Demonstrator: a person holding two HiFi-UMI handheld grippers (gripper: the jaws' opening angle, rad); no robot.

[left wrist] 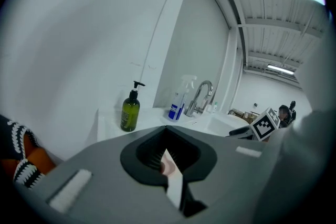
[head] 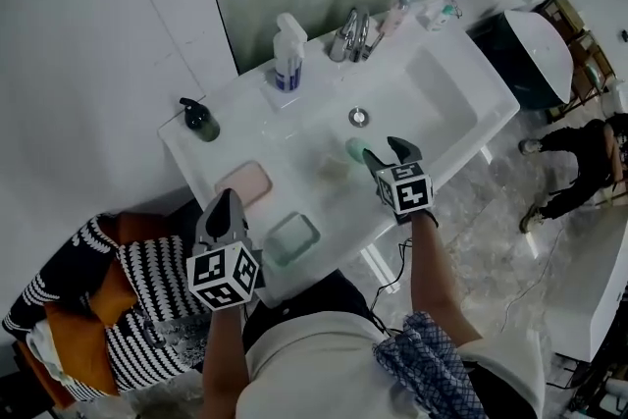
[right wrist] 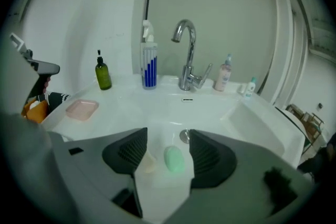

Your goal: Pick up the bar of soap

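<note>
Right gripper (head: 383, 152) jaws apart, green soap (right wrist: 174, 159) between, in sink (right wrist: 157, 107); left gripper (head: 226, 206) seemingly closed at front edge.

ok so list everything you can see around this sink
sink: 1, white, against the wall
faucet: 1, chrome, back rim
drain: 1, metal, basin floor
green soap bar: 1, green, in the basin
pale bar: 1, cream, beside the green one
pink dish: 1, pink, front left rim
green dish: 1, green, front rim
pump bottle: 1, dark green, back left corner
spray bottle: 1, white and blue, left of the faucet
pink bottle: 1, pink, right of the faucet
small bottle: 1, white and teal, further right
striped cloth: 1, black and white, beside the sink
left gripper: 1, grey, fingers shut, over the dishes
right gripper: 1, grey, fingers open, at the green soap bar
</note>
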